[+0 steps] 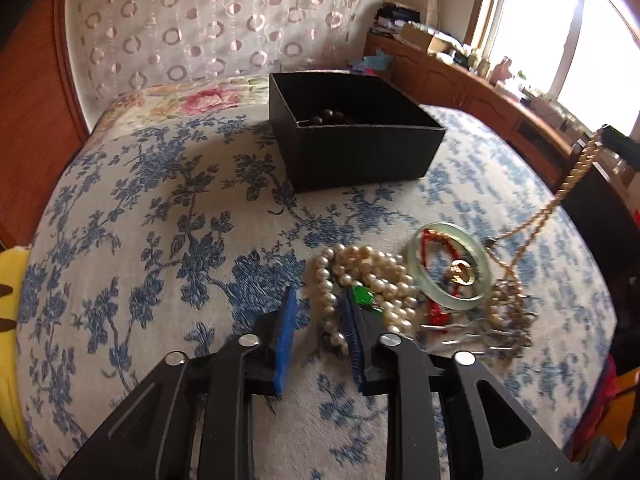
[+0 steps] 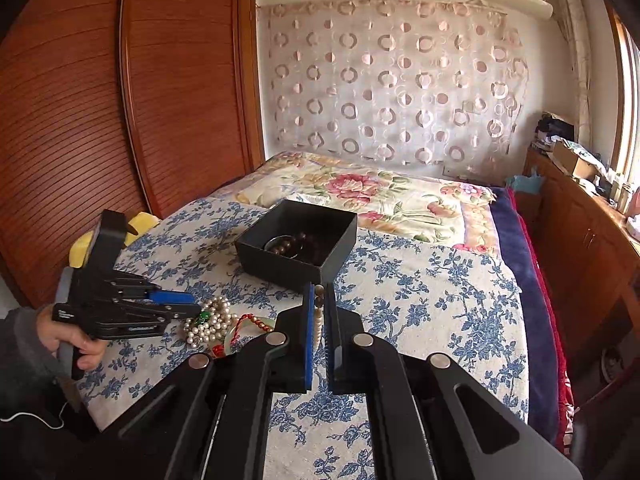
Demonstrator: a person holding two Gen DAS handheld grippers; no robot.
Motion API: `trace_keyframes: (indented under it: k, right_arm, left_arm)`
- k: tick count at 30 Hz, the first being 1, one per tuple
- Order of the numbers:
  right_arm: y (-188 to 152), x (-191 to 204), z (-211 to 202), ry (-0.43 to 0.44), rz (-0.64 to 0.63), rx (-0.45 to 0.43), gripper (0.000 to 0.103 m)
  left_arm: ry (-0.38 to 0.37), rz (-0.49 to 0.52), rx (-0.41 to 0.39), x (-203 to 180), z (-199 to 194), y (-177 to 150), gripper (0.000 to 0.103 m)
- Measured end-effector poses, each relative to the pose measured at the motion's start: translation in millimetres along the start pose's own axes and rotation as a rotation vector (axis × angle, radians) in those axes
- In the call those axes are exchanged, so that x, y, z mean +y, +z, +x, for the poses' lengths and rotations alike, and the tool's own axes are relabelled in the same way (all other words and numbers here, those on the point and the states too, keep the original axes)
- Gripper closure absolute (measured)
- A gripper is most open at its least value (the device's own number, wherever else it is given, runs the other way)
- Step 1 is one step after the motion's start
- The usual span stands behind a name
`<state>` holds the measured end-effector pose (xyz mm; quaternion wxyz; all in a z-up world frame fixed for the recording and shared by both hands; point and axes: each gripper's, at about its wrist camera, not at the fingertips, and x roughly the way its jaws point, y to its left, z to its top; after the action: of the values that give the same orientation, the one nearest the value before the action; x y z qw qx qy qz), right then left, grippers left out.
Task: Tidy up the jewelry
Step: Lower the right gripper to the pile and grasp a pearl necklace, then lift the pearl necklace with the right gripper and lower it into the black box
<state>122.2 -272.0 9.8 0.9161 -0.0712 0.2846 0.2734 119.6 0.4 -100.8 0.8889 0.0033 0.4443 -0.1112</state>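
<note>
Blue-flowered bedspread [image 2: 420,300] fills both views, wardrobe and curtain behind. Right gripper [image 2: 319,312] is clamped on a tan bead strand [image 2: 318,320] that hangs between its pads, above the bedspread with the black box [image 2: 296,240] just ahead. In the left view that strand [image 1: 568,184] runs taut from the far right down into the pile. Left gripper [image 1: 320,308] is at the pile near the bed's front edge, jaws narrowly apart around the pearls [image 1: 360,276], no firm grip showing. The jade bangle [image 1: 450,266] lies among them with a red cord. My read: lift the strand slowly, pin the pearls to stop snagging, then lower it into the box beside the dark beads [image 2: 292,245].
</note>
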Motion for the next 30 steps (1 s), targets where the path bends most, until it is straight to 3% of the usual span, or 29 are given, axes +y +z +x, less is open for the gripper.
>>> trace_keyframes:
  k: [9, 11, 13, 21, 30]
  right_arm:
    - [-7.7, 8.6, 6.3, 0.019, -0.001, 0.016, 0.098]
    - [-6.9, 8.5, 5.5, 0.017, -0.001, 0.011, 0.098]
    - [-4.4, 8.3, 4.2, 0.016, -0.004, 0.005, 0.098]
    - [12.5, 12.7, -7.8, 0.009, -0.033, -0.038, 0.098]
    - [25.2, 17.4, -14.9, -0.005, -0.082, -0.053, 0.098]
  left_arm:
    - [0.021, 0.052, 0.025, 1.5, 13.1, 15.2, 0.089]
    - [0.025, 0.057, 0.024, 0.3, 13.4, 16.1, 0.096]
    - [0.027, 0.047, 0.019, 0.9, 10.8, 17.3, 0.096]
    - [0.012, 0.029, -0.159, -9.8, -57.0, 39.2, 0.096]
    - [-0.006, 0.055, -0.249, -21.2, -106.1, 57.4, 0.096]
